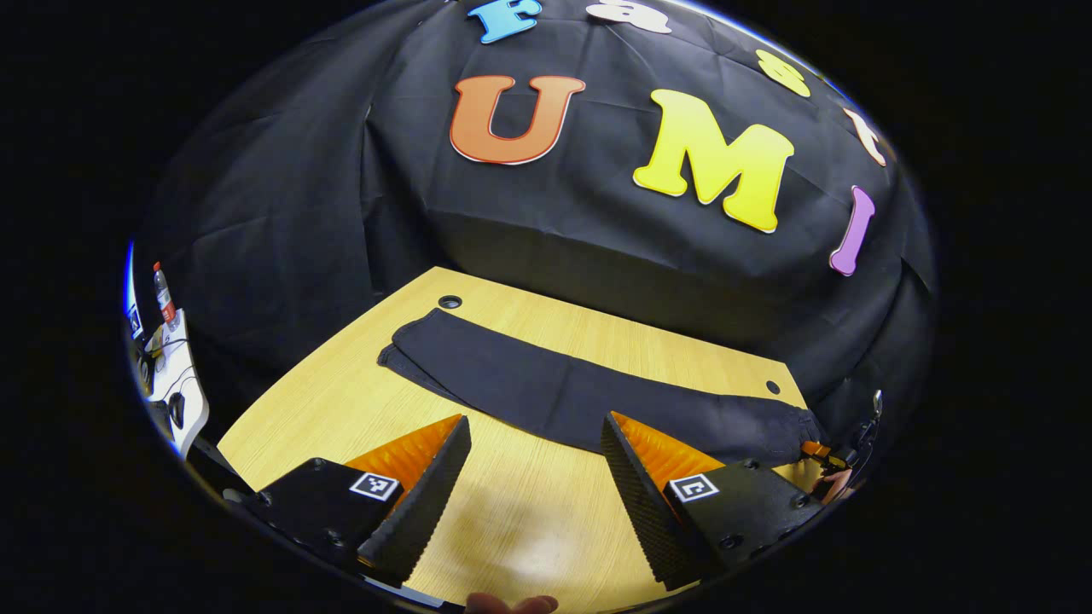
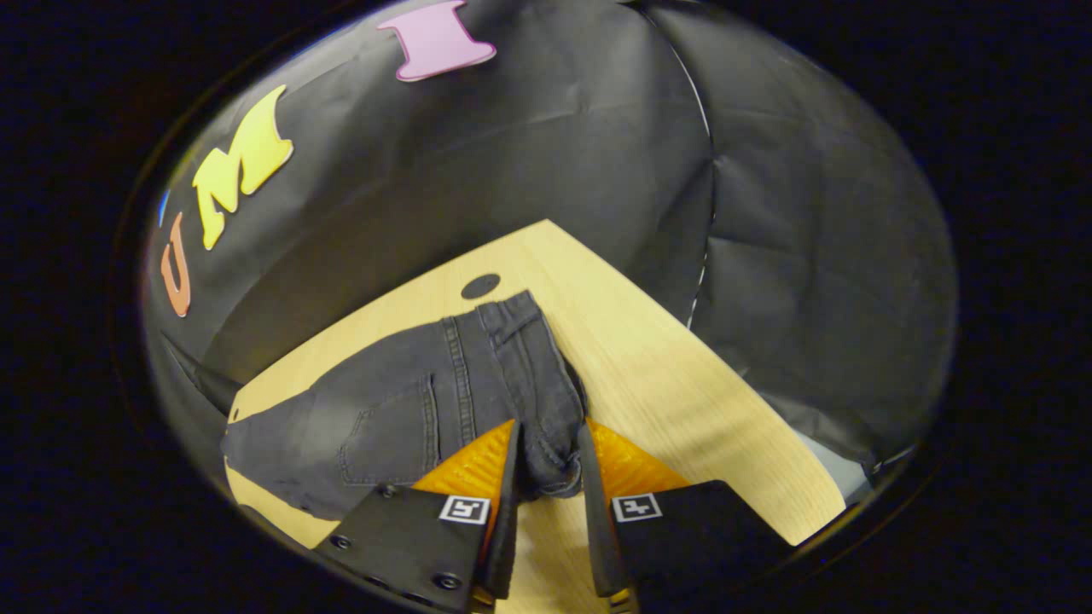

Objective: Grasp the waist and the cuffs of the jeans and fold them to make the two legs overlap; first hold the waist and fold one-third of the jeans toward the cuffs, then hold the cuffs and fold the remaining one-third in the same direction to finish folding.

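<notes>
Dark jeans (image 1: 580,392) lie stretched across the wooden table (image 1: 341,401), legs one over the other, cuffs at the far left end. My left gripper (image 1: 536,422) hangs open over the table just before the middle of the legs, with nothing between its fingers. In the right gripper view the waist end (image 2: 478,375) with a back pocket lies in front of me. My right gripper (image 2: 549,425) is shut on the near corner of the waistband, with cloth pinched between both fingers. That gripper (image 1: 821,452) also appears at the jeans' right end in the left gripper view.
Round cable holes mark the table's far corners (image 1: 450,302) (image 1: 772,386) (image 2: 480,286). Black cloth walls stand close behind the table. A bottle (image 1: 162,294) and a white stand with cables (image 1: 179,384) are off the table's left edge. A fingertip (image 1: 512,604) shows at the bottom.
</notes>
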### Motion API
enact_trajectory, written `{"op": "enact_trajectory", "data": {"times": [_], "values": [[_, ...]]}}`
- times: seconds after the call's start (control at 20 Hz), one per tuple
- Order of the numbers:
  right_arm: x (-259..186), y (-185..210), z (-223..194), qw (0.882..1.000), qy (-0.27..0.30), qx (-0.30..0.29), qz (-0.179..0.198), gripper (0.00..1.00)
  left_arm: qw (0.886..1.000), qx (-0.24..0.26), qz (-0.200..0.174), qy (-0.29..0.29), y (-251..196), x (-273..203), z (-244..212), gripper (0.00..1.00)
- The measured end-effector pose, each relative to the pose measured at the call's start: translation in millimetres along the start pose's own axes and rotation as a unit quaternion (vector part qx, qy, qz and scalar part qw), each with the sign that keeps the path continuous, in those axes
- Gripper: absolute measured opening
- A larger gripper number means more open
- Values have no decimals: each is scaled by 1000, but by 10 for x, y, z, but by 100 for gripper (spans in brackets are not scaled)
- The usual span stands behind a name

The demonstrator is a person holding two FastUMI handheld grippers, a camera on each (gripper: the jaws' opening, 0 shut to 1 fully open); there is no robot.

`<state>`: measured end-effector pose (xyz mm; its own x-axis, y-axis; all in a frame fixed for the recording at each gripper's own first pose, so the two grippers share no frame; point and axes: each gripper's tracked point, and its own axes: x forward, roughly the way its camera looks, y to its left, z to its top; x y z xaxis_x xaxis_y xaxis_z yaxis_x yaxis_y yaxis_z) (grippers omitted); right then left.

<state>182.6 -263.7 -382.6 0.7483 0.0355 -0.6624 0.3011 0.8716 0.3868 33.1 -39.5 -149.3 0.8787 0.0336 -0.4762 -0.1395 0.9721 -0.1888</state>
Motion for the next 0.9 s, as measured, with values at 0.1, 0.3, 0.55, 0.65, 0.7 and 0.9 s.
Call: {"op": "enact_trajectory", "data": {"times": [0.1,0.3,0.55,0.65,0.7,0.9], "values": [[-37,27,-8,1000,11,0,-4,24,1000,-5,4,-2,79,-31,-4,99],[-185,66,68,999,7,-25,-26,12,999,-29,16,-10,312,-97,21,99],[-636,431,335,999,-21,-37,-23,15,999,-37,27,-28,630,-165,50,99],[-860,710,511,998,-39,-51,-16,15,998,-42,30,-35,781,-195,57,99],[-958,886,594,997,-48,-56,-10,7,998,-45,31,-39,862,-207,55,99],[-1416,1801,885,989,-98,-106,21,11,996,-52,38,-58,1193,-225,96,99]]}}
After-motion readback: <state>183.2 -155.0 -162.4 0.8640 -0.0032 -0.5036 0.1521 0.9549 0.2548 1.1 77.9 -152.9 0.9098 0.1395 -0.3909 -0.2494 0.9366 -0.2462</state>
